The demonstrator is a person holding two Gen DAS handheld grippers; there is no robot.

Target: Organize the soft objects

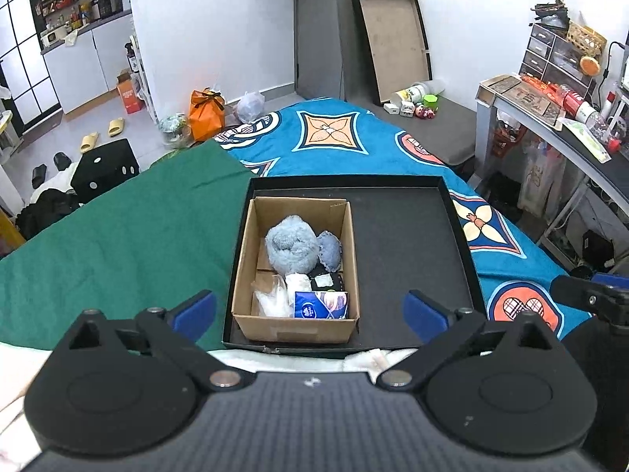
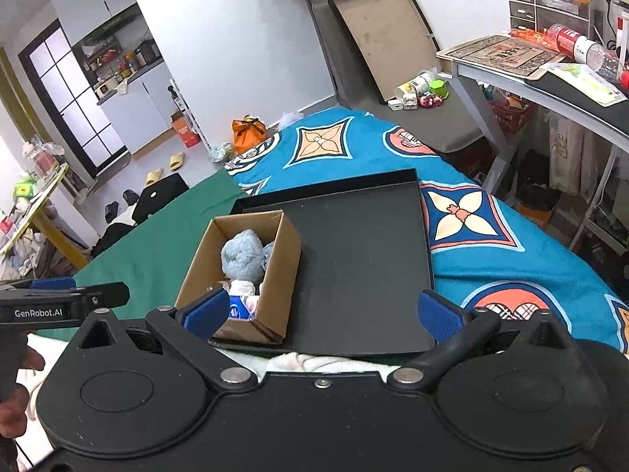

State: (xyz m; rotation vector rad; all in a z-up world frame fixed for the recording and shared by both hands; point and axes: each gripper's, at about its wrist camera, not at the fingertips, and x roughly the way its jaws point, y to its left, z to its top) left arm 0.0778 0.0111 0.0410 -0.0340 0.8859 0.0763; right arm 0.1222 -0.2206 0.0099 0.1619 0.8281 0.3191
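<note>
Soft items sit packed in cardboard box (image 1: pixel 295 271) at black tray's (image 1: pixel 412 251) left edge; rest of tray bare. Left gripper (image 1: pixel 310 310) and right gripper (image 2: pixel 324 310) both wide, empty. Task looks nearly finished.

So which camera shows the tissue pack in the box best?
The left wrist view: the tissue pack lies fully visible in the cardboard box. In the right wrist view a blue finger pad and the box wall hide most of it.
</note>
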